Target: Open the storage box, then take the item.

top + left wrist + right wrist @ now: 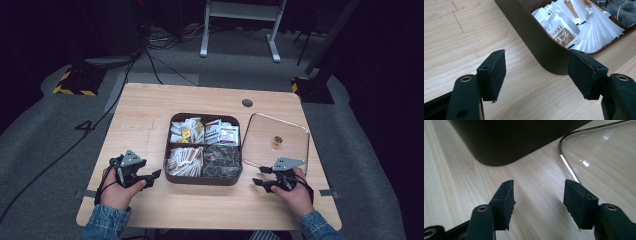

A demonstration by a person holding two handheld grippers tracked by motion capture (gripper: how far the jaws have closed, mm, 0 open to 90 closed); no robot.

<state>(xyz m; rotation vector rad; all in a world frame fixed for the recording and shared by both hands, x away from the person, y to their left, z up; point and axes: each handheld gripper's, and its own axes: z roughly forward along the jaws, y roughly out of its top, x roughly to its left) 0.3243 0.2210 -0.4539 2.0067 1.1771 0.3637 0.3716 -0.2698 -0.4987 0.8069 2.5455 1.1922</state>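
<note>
While both grippers (156, 173) (258, 182) gape empty, close each squarely on the box's (202, 179) lower-centre corners, avoiding the lid (306, 145).

Your surroundings, listed: light wooden table (150, 107), round grommet hole (247, 103) near its far edge; grey carpet floor (45, 135) all round; black cables (160, 65) trailing across it; white desk frame (240, 30) at the back; yellow-and-black striped stand bases (75, 82) left and right; room beyond dark
</note>
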